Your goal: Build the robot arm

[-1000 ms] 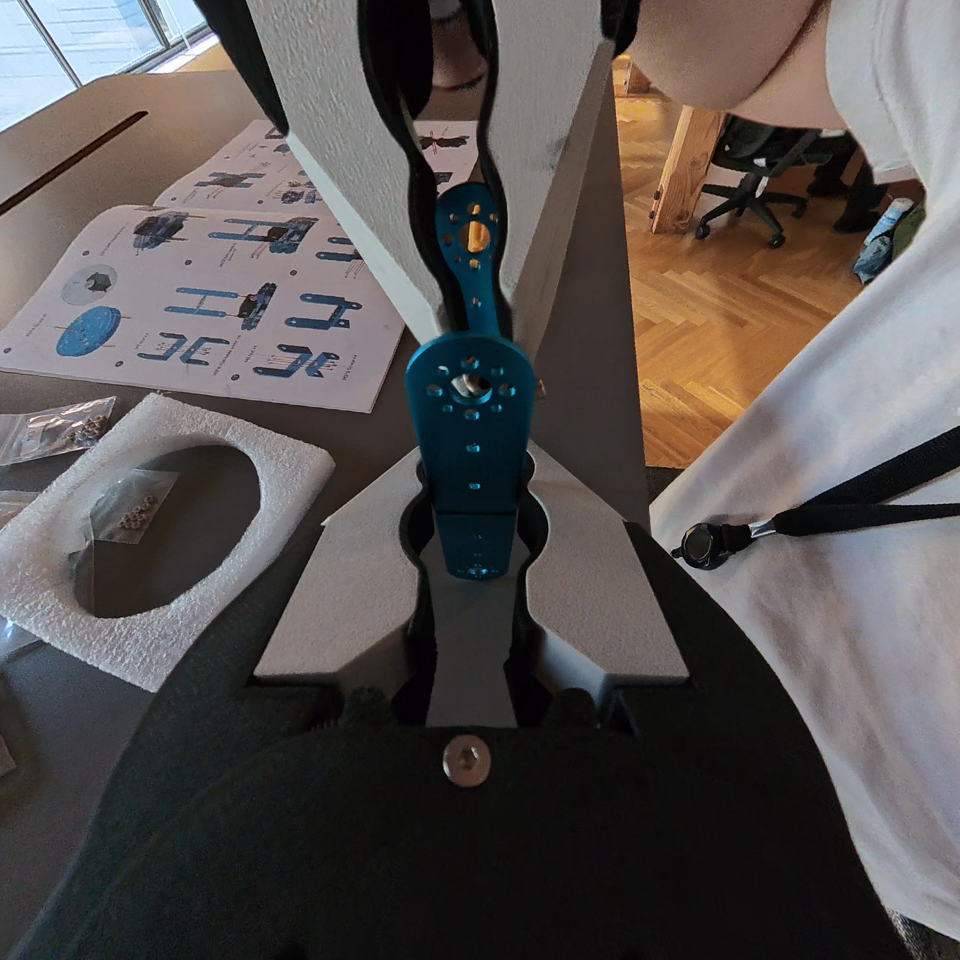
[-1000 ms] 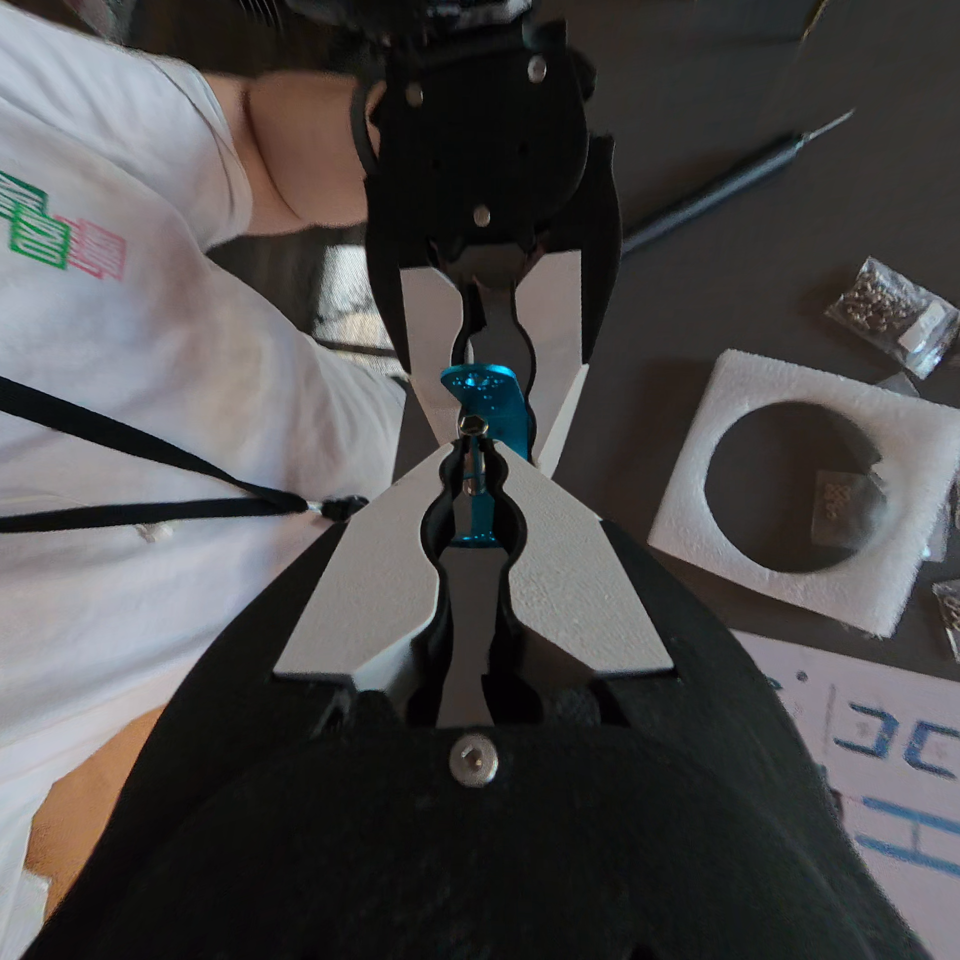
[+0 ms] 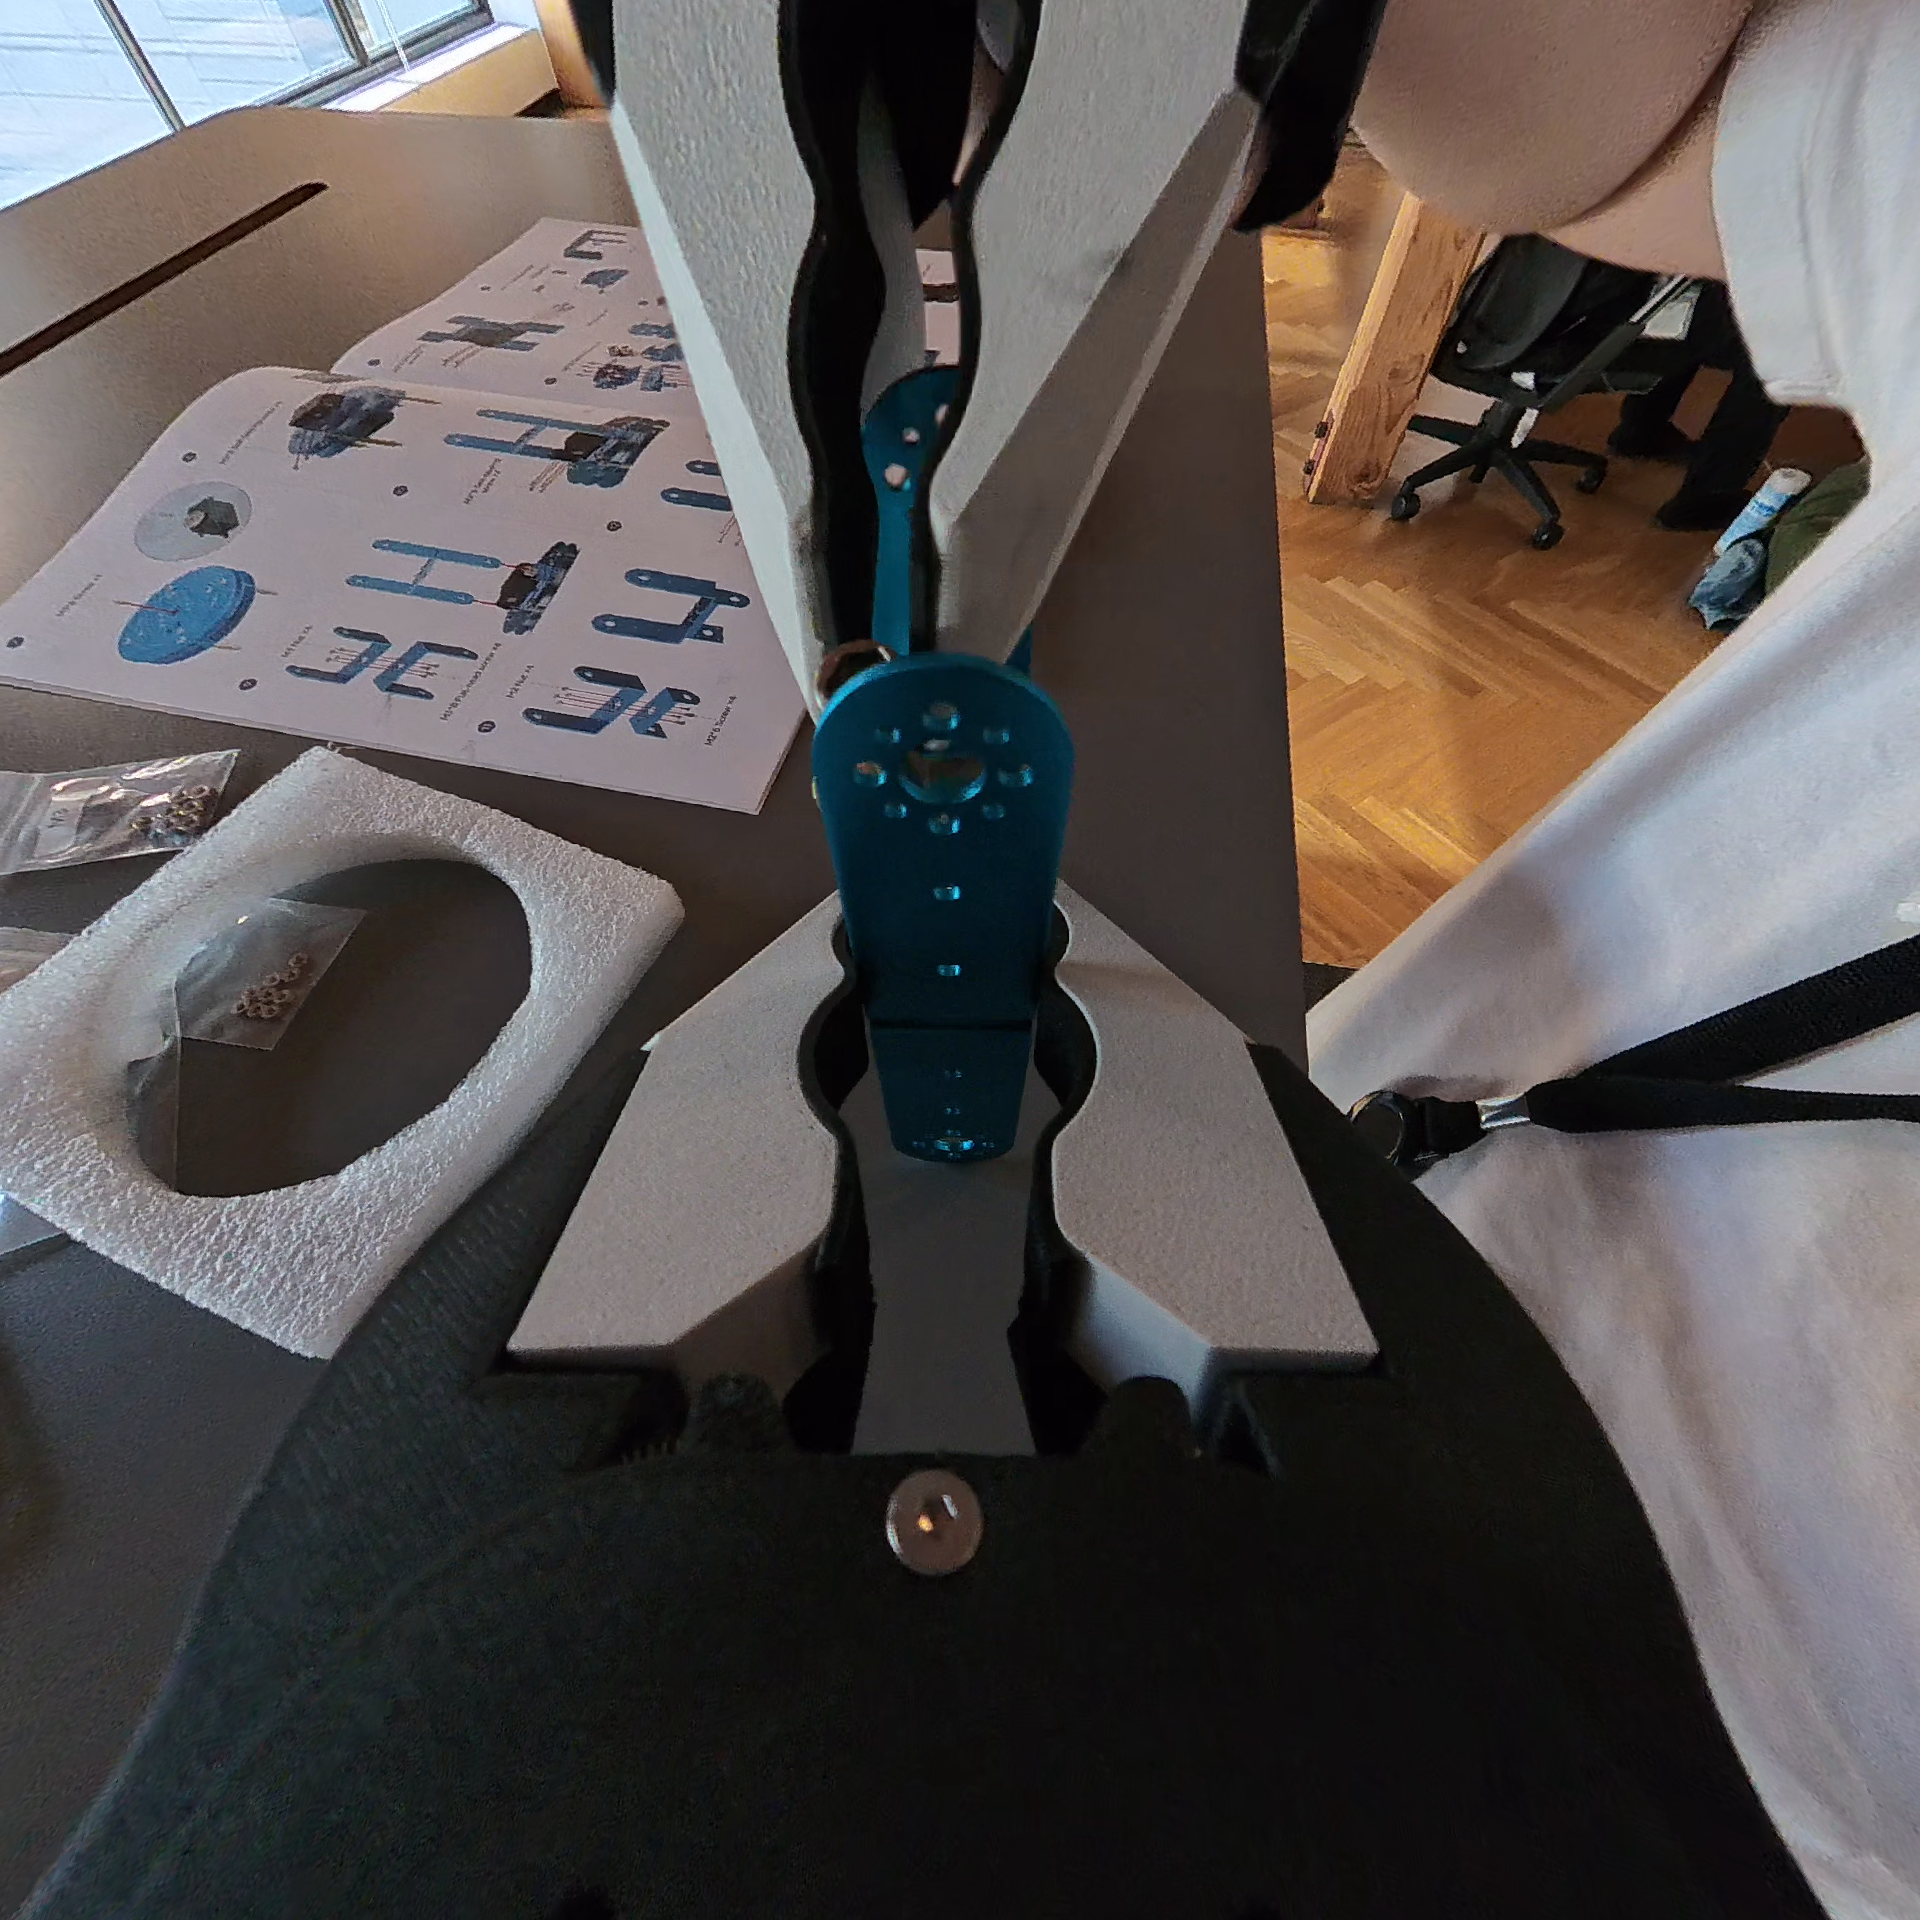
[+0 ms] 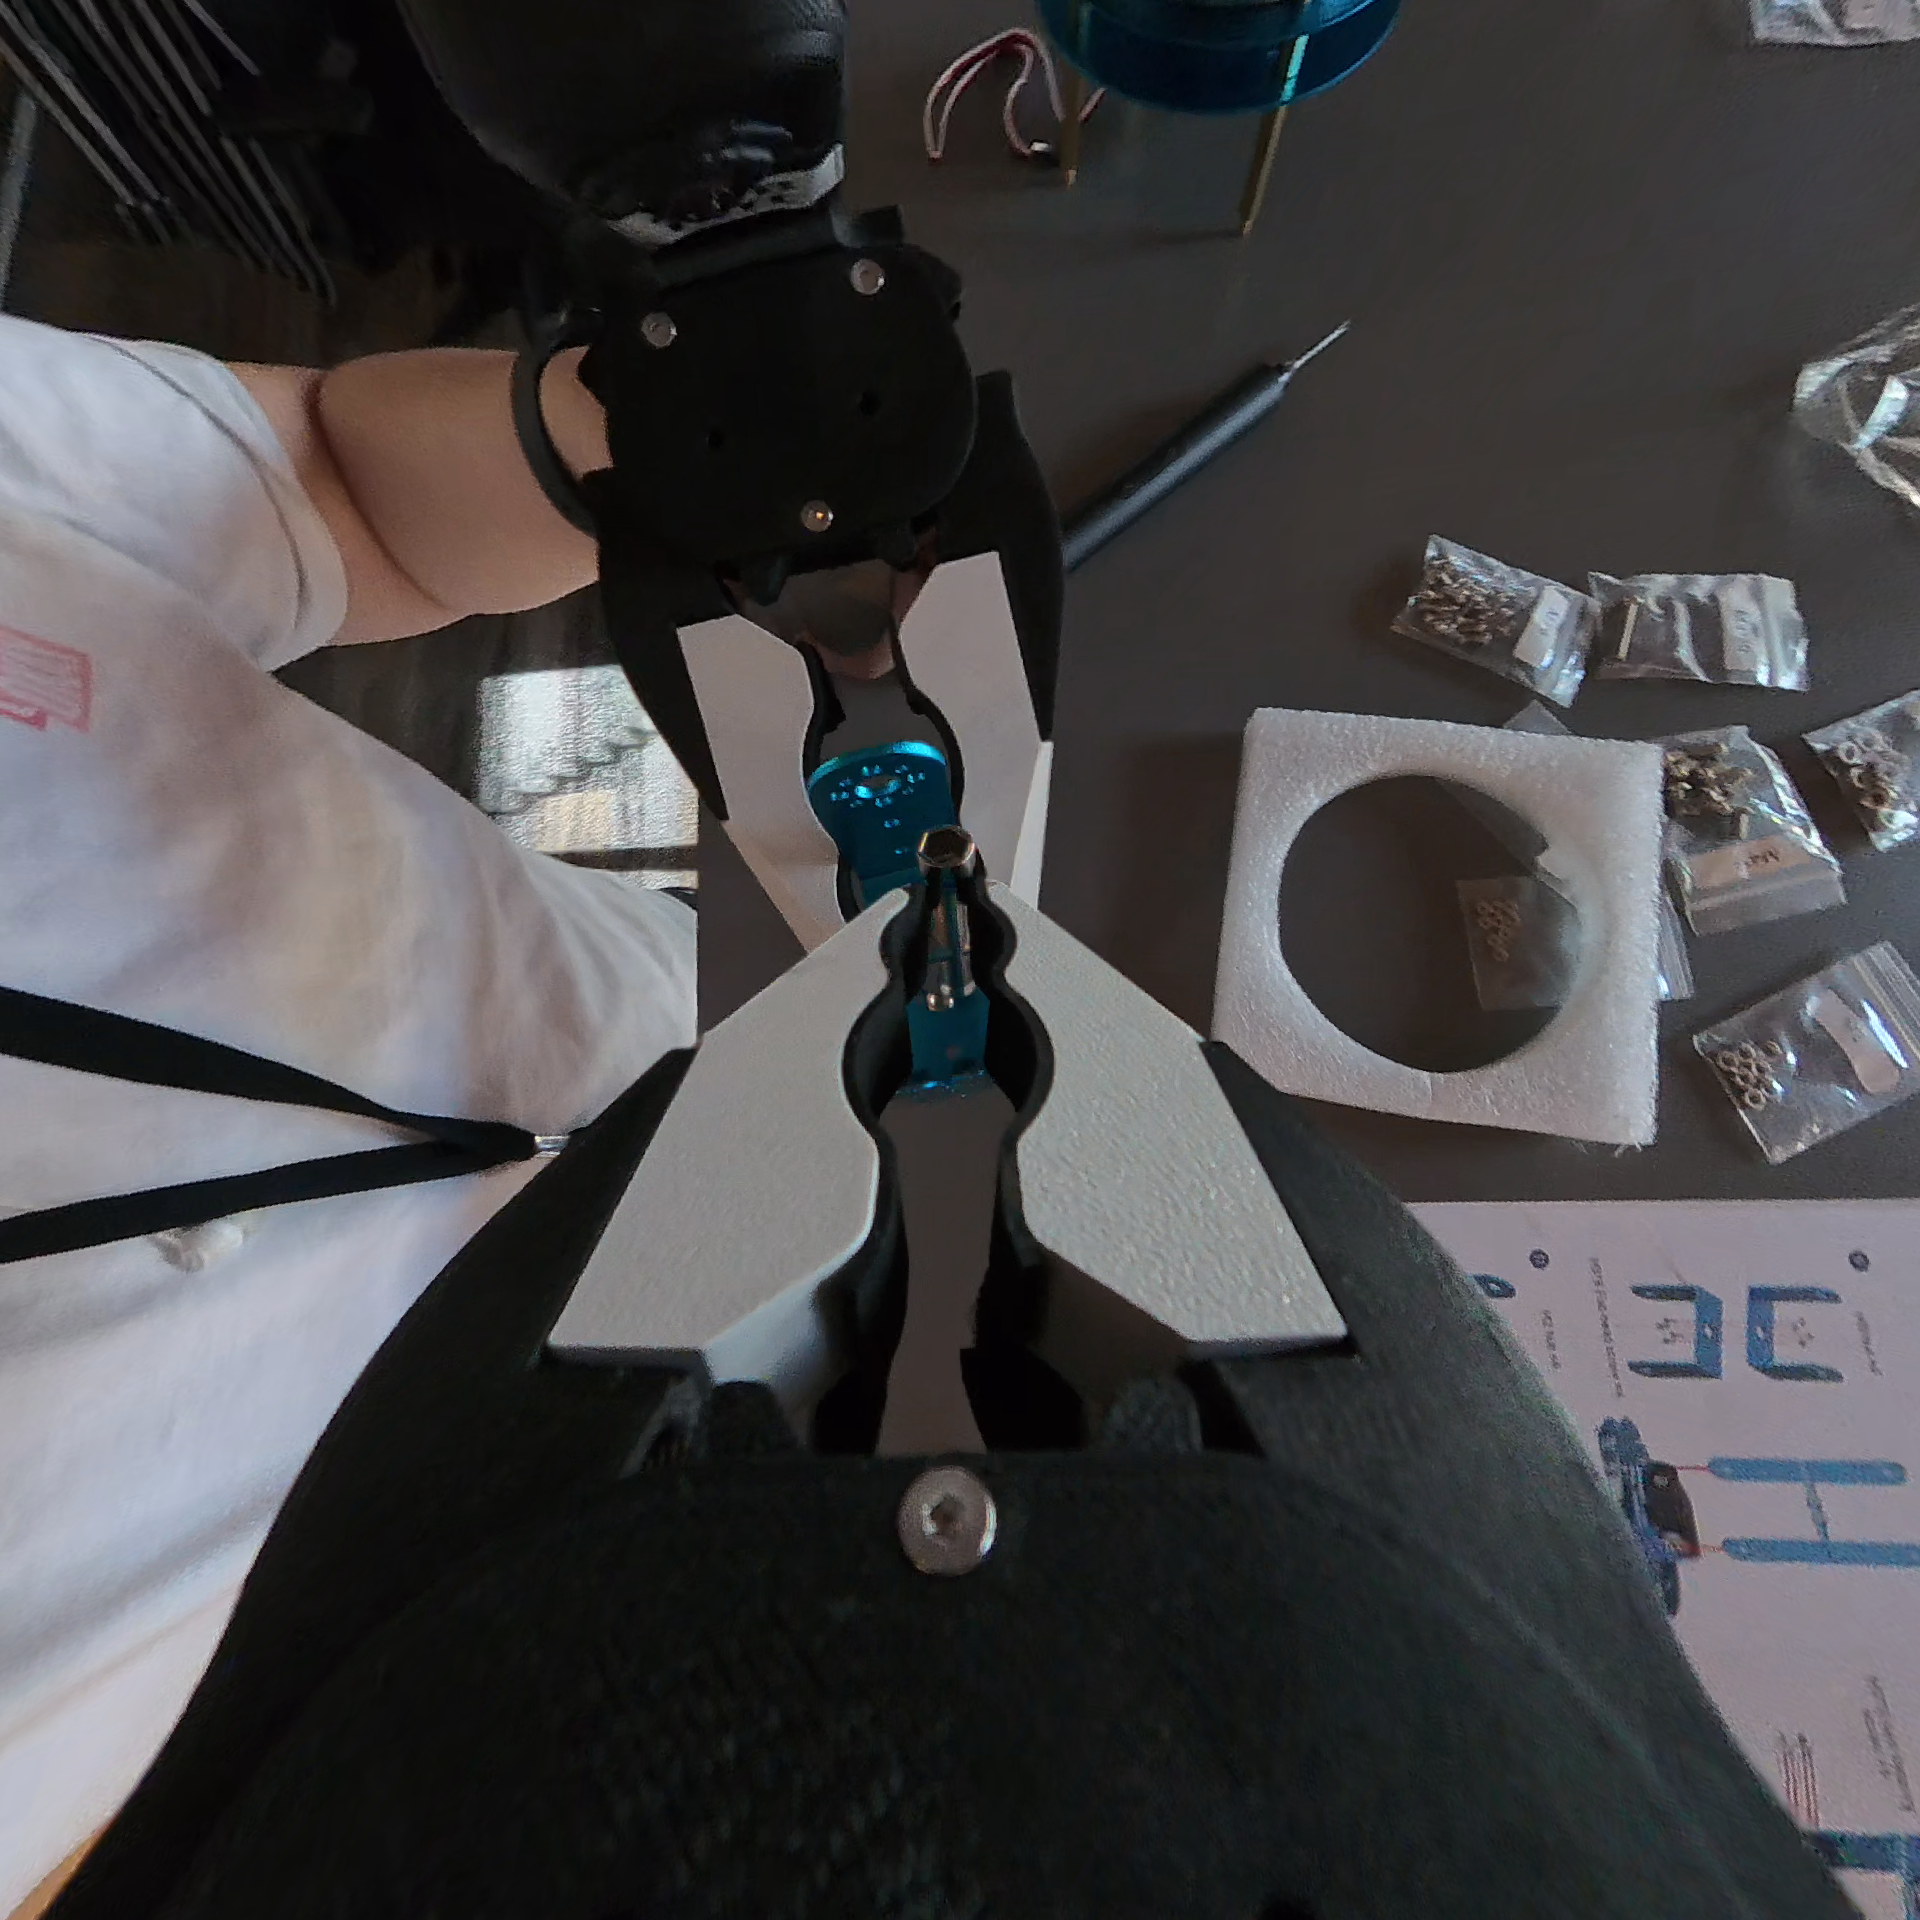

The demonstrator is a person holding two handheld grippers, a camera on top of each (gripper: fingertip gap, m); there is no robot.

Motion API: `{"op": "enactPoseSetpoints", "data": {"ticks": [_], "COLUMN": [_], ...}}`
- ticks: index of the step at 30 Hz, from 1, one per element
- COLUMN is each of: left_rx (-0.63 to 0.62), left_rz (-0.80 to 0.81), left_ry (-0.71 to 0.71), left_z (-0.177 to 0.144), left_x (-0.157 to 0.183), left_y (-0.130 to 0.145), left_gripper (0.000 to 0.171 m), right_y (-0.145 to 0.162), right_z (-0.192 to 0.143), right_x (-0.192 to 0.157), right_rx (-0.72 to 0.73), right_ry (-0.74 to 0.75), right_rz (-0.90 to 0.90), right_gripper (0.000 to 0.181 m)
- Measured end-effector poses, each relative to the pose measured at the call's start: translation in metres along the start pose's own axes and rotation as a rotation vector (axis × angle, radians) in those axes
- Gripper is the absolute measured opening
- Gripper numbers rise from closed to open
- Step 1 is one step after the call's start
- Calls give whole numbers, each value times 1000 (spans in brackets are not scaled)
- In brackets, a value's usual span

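Observation:
My left gripper (image 3: 948, 920) is shut on a blue perforated plate (image 3: 935, 790) that stands upright between its fingers. My right gripper (image 3: 904, 644) comes in from above, tip to tip with it. It is shut on a second narrow blue bracket (image 3: 899, 468). In the right wrist view, my right gripper (image 4: 945, 904) holds that bracket (image 4: 940, 1039), which carries a metal bolt (image 4: 948, 862) pointing forward. The bolt's end sits beside the upper edge of the blue plate (image 4: 878, 795) in my left gripper (image 4: 894, 842). Both are held above the dark table.
A white foam frame (image 4: 1455, 748) with an oval hole lies on the dark table (image 4: 1351, 312), with small bags of screws (image 4: 1496, 613) around it. Printed sheets (image 3: 416, 582), a black screwdriver (image 4: 1195, 447) and a blue round assembly (image 4: 1216, 52) lie nearby. A person's white shirt fills one side. Spacing between my two grippers at the tips: around 6 cm.
The bolt's end was in line with the plate's centre hole; now it sits off to the plate's upper edge. The left gripper's plate has shifted sideways relative to the right gripper.

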State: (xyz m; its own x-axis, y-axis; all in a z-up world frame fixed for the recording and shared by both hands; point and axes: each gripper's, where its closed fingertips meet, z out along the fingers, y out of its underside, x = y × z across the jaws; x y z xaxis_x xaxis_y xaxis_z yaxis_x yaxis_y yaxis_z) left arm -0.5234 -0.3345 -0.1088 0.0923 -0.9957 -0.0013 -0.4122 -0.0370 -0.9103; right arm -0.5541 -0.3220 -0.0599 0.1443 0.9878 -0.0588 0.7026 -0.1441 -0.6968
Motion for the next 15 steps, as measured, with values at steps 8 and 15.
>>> {"op": "enactPoseSetpoints", "data": {"ticks": [8,15], "left_rx": [-3,-6], "left_rz": [7,18], "left_ry": [9,13], "left_z": [1,2], "left_x": [2,3], "left_y": [-1,-1], "left_gripper": [27,26], "right_y": [2,7], "right_z": [-5,-5], "right_x": [-4,-5], "right_rx": [66,14], "right_ry": [-7,49], "right_rz": [96,24], "right_gripper": [6,7]}}
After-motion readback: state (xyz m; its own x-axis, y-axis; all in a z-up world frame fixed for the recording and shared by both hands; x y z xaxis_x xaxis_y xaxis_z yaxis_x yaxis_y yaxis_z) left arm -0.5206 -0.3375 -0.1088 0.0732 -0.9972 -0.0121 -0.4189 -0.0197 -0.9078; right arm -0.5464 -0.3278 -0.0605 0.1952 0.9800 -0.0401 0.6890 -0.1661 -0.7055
